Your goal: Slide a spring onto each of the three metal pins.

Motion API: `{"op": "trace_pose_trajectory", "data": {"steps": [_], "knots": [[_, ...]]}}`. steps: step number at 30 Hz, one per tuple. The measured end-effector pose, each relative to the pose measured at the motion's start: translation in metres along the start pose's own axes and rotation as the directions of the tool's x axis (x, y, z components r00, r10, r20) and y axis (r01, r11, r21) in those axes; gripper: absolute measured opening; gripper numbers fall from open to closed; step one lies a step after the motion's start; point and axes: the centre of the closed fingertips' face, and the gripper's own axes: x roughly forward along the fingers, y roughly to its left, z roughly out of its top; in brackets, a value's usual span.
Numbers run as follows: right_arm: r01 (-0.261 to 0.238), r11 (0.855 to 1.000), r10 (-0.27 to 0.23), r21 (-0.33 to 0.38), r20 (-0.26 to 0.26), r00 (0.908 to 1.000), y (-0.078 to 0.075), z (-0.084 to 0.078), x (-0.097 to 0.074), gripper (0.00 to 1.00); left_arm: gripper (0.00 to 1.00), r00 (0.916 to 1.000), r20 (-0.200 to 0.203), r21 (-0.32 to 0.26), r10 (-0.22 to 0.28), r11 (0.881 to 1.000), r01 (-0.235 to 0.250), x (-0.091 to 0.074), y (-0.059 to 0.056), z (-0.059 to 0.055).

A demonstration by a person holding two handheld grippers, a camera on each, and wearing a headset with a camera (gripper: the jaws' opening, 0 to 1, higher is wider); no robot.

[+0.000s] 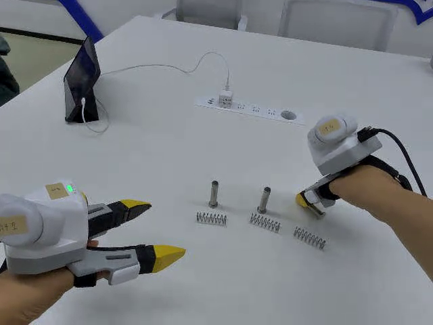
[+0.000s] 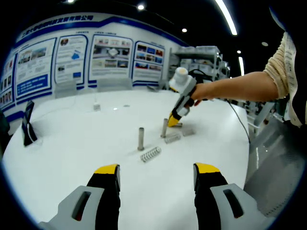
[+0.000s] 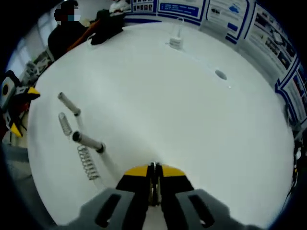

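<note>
Two metal pins (image 1: 214, 193) (image 1: 264, 200) stand upright on the white table (image 1: 169, 156). Three springs (image 1: 211, 218) (image 1: 264, 223) (image 1: 310, 237) lie flat in a row just in front of them. My right gripper (image 1: 309, 203) is shut on a third metal pin (image 1: 316, 211), low over the table to the right of the standing pins. The right gripper view shows that pin as a thin metal strip (image 3: 153, 184) between the closed jaws. At the near left, well short of the pins, my left gripper (image 1: 162, 228) is open and holds nothing. Its view takes in the pins (image 2: 141, 138) (image 2: 164, 128) and the nearest spring (image 2: 150, 154).
A white power strip (image 1: 247, 108) with a plugged charger lies behind the pins. Its cable runs left to a dark tablet on a stand (image 1: 82, 78). Chairs stand beyond the table's far edge. A person sits far off past the table (image 3: 67, 28).
</note>
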Motion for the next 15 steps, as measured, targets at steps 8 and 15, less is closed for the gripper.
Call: {"op": "trace_pose_trajectory", "data": {"steps": [8, 15], "knots": [[0.042, 0.998, -0.04, 0.043, -0.04, 0.9984, 0.0012, -0.0023, -0.0003, 0.09, 0.63, 1.0, -0.001, 0.006, -0.003, 1.0, 0.003, 0.0014, -0.0013, 0.0022], [0.058, 0.995, -0.064, 0.08, 0.076, 0.995, -0.004, -0.008, -0.0086, 0.09, 0.62, 0.9999, 0.014, 0.024, -0.007, 1.0, 0.007, -0.0014, -0.0074, 0.0099]]}}
